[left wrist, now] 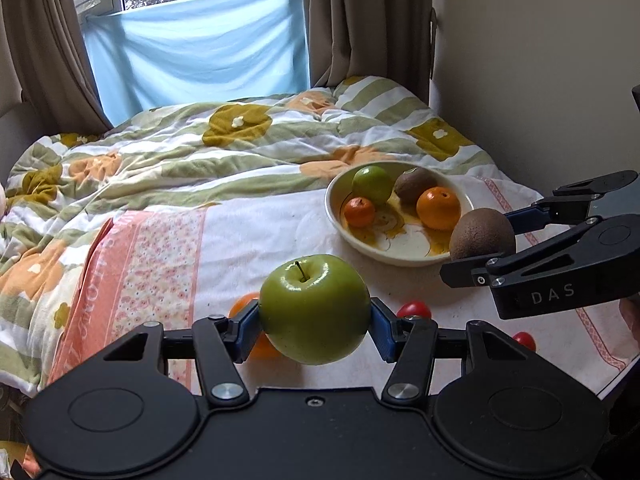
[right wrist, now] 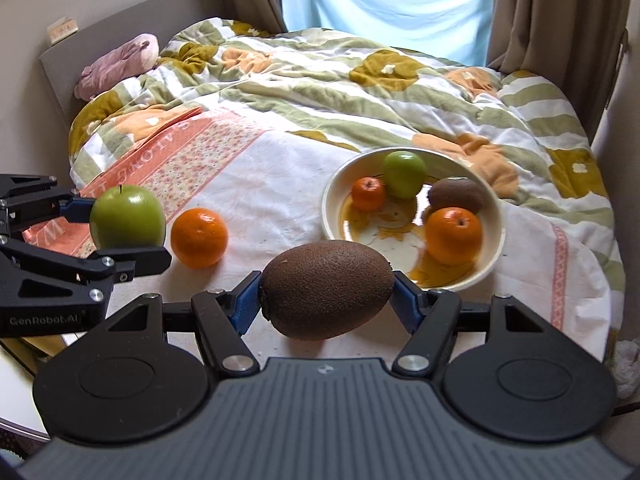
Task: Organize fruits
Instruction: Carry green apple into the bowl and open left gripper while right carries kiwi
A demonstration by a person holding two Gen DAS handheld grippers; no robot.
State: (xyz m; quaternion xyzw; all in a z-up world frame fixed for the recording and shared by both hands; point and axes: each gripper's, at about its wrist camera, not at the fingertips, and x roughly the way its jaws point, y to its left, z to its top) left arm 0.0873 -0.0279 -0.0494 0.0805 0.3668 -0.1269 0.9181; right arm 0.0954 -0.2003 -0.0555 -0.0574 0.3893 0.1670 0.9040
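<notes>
Left claw [left wrist: 315,322] clamped on green apple [left wrist: 315,309], lower centre. Right claw [right wrist: 326,302] clamped on kiwi [right wrist: 326,294], lower centre, just before the bowl [right wrist: 332,216] of fruit.

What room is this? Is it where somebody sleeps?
Most likely a bedroom. A bed with a rumpled flowered quilt fills it, curtains hang at a window, and a pink pillow lies by the headboard.
</notes>
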